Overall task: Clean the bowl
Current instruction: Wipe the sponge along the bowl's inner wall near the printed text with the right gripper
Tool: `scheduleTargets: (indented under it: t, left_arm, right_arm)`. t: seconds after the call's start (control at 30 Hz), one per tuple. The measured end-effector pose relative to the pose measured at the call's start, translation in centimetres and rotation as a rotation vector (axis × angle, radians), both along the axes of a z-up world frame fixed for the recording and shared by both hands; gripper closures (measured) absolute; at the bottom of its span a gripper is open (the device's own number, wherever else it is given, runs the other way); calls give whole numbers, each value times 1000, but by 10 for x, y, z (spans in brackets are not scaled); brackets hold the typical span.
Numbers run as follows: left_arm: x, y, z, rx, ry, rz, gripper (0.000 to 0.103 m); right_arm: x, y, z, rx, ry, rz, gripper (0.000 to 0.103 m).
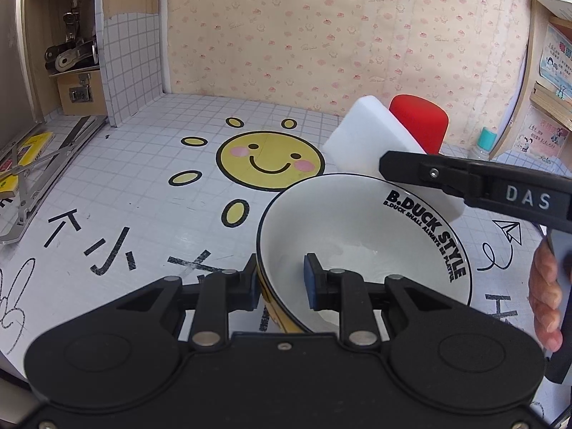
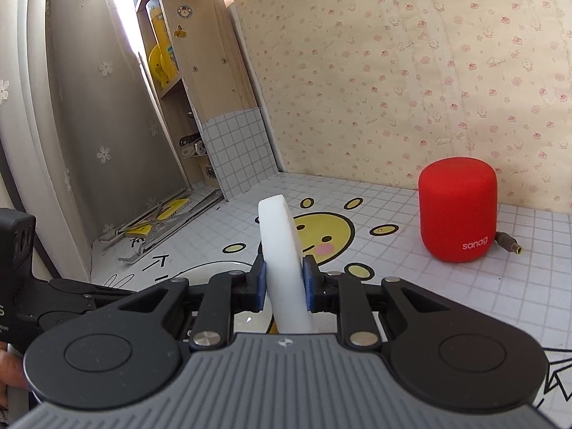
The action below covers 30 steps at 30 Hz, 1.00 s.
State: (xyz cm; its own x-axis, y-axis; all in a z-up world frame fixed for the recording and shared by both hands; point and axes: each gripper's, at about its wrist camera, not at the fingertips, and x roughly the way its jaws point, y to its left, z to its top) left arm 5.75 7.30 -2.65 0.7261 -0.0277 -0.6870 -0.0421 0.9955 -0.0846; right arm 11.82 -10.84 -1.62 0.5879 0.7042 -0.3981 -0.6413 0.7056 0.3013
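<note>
**Op:** Bowl first: my left gripper has its near rim pinched, one pad outside the wall and one inside, and it sits tilted on the gridded table just in front of the sun drawing.

**Spotter:** And your right?

**Op:** My right gripper is clamped narrow on the white sponge, which stands on edge between the pads. From the left wrist view the sponge hangs over the bowl's far rim, apart from the inside surface as far as I can tell.

**Spotter:** So which step?

**Op:** I judge it as bringing the sponge in. Next calls for lowering it into the basin and rubbing around while the left steadies the rim.

**Spotter:** Count?

**Op:** One bowl, one sponge, two grippers, one red speaker well off by the wall.
</note>
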Motion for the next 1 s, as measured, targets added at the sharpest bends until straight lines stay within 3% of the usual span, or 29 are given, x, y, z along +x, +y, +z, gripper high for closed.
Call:
scheduleTargets:
  t: [0.3,1.0]
  left_arm:
    - [0,-2,1,2,2,5,76]
    - [0,-3,1,4,6,1,74]
  right_arm:
    - [18,22,2,-7,11,19,80]
    - [-24,-20,-7,16,9,-33,80]
